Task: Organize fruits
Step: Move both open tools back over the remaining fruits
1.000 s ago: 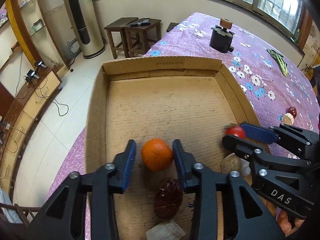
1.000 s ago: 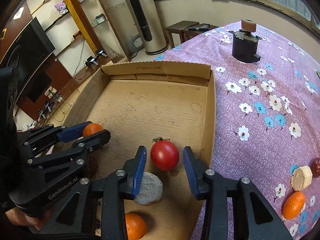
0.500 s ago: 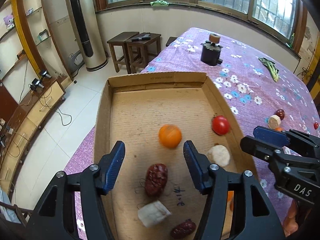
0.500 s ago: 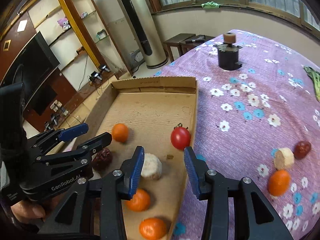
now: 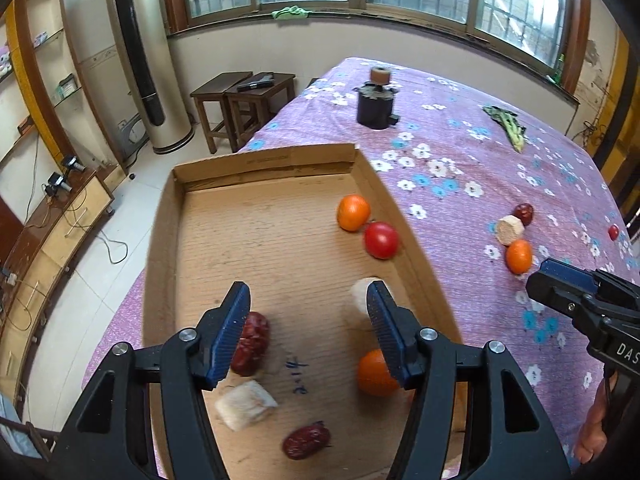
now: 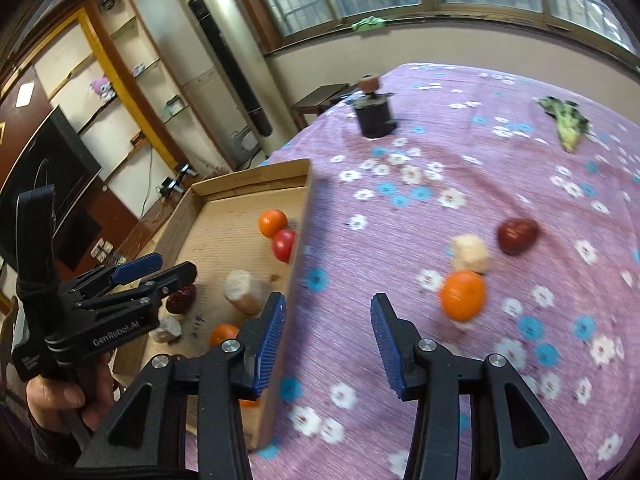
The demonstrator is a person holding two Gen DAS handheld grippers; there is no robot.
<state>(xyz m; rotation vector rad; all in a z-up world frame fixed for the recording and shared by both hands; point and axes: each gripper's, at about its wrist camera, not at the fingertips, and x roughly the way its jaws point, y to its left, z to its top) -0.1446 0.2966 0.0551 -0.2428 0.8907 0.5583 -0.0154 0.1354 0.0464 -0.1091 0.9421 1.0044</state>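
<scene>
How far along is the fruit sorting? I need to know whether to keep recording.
Partly done. The cardboard box already holds two oranges, a tomato, red dates and pale chunks. Nothing is in hand: the left gripper and right gripper are both open and empty. Left on the tablecloth: an orange, a pale chunk and a red date.

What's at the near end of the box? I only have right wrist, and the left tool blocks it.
Observer: A dark red boxed date lies there, just past a white chunk.
Operator: Left tool holding anything?
Observer: No. The left tool is open, with nothing between its pads.
Operator: Anything on the cloth right of the loose date?
Observer: One small red fruit, outside your frame.
</scene>
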